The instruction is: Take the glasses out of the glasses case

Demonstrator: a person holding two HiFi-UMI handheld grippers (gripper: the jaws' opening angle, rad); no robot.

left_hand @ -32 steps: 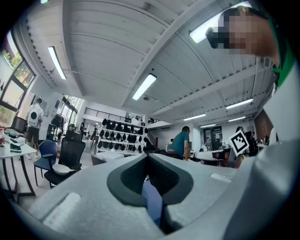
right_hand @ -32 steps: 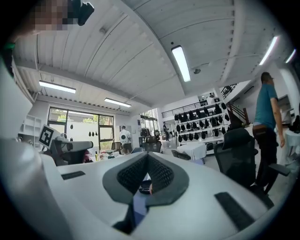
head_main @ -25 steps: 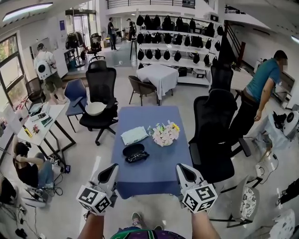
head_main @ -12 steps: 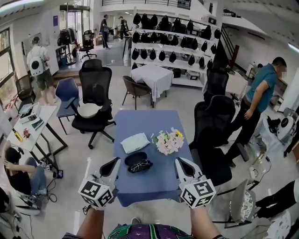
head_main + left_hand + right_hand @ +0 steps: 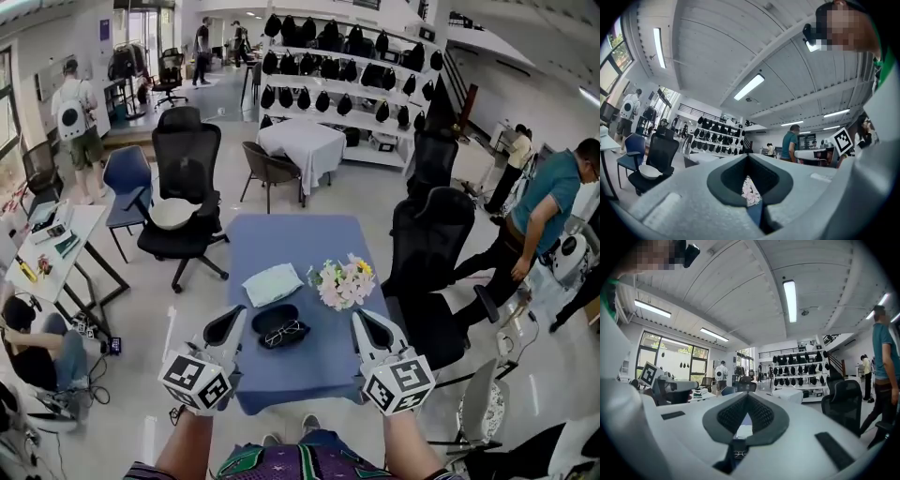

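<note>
Both my grippers are closed and empty at the near end of the blue table (image 5: 309, 239).
My left gripper (image 5: 228, 330) and right gripper (image 5: 365, 328) have their jaws together, with nothing held. They sit either side of the open black glasses case (image 5: 265, 319). The glasses (image 5: 284, 332) lie in it, untouched. A folded pale cloth (image 5: 271, 284) and a bunch of flowers (image 5: 343, 282) lie just beyond.

On the blue desk (image 5: 291, 244), glasses (image 5: 285, 332) lie in the open case (image 5: 266, 317), between the left gripper (image 5: 234, 320) and the right gripper (image 5: 359, 322).
</note>
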